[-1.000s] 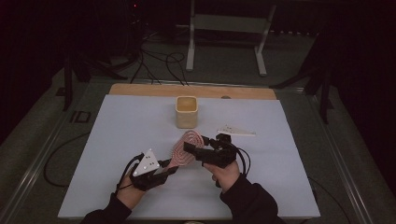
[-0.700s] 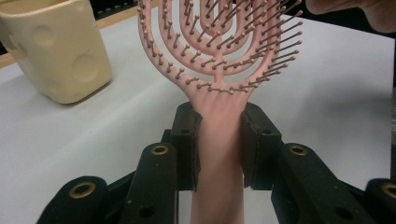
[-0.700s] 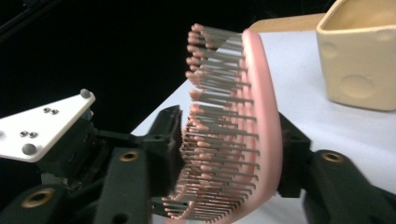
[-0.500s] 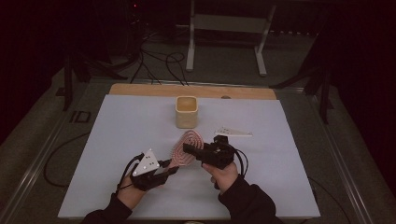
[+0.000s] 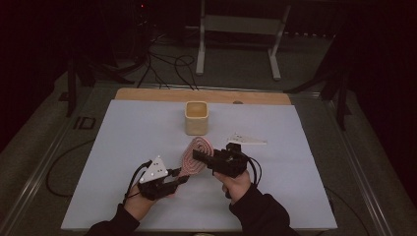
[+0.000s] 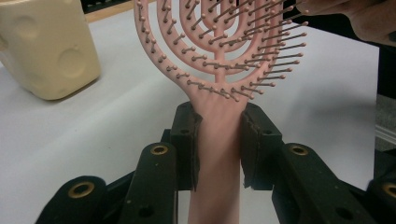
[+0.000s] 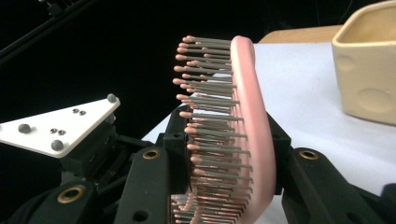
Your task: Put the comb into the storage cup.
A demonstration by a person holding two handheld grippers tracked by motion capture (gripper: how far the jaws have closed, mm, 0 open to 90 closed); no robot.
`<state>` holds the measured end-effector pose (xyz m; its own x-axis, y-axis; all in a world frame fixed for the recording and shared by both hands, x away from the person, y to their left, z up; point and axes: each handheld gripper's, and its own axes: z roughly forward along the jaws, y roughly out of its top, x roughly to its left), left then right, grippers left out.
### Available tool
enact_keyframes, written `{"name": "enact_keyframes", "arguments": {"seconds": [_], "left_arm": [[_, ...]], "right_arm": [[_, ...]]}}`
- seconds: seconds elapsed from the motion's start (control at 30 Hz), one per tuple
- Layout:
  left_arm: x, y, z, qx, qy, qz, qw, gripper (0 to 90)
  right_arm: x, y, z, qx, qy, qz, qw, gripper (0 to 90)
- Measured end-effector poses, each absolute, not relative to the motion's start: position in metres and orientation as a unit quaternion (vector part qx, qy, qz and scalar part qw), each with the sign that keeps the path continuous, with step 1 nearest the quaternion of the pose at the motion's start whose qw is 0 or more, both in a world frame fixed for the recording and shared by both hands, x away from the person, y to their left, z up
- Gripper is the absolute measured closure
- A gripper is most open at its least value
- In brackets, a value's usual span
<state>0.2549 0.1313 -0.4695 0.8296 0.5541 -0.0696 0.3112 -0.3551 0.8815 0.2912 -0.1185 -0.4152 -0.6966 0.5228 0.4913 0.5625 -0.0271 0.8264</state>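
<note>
A pink vented hairbrush [image 5: 194, 156] is held above the white table cover [image 5: 123, 147] near the middle of the table's near half, gripped from both sides. The left gripper [image 6: 219, 135] clamps the brush's handle: in the left gripper view both black pads press against the sides of the pink handle just below the bristled head. The right gripper [image 7: 224, 140] has just been closing its jaws, and they now squeeze the brush head between them, one pad against the bristle tips and the other against the smooth pink back, as the right gripper view shows. In the high view the left gripper sits at the near left of the brush and the right gripper just to its right. A cream square cup [image 5: 196, 118] stands farther off toward the far edge, well apart from the brush, and a white three-cornered plate [image 5: 247, 139] lies on the cover to the right of it.
</note>
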Motion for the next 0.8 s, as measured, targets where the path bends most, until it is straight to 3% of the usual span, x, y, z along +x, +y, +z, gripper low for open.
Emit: {"name": "enact_keyframes", "arguments": {"seconds": [0.1,0.3,0.5,0.8], "left_arm": [[0.255,0.131,-0.47,0.812,0.273,0.115,0.503,69.5],[0.257,0.13,-0.471,0.813,0.294,0.105,0.492,46.4],[0.258,0.133,-0.468,0.809,0.305,0.098,0.493,33.8],[0.258,0.138,-0.466,0.811,0.304,0.094,0.492,26.8]], "right_arm": [[0.292,-0.118,-0.415,-0.39,-0.696,-0.603,0.017,64.7],[0.297,-0.12,-0.411,-0.391,-0.695,-0.603,0.001,65.0],[0.302,-0.126,-0.4,-0.388,-0.694,-0.606,-0.023,65.0],[0.306,-0.139,-0.394,-0.387,-0.692,-0.607,-0.038,65.0]]}}
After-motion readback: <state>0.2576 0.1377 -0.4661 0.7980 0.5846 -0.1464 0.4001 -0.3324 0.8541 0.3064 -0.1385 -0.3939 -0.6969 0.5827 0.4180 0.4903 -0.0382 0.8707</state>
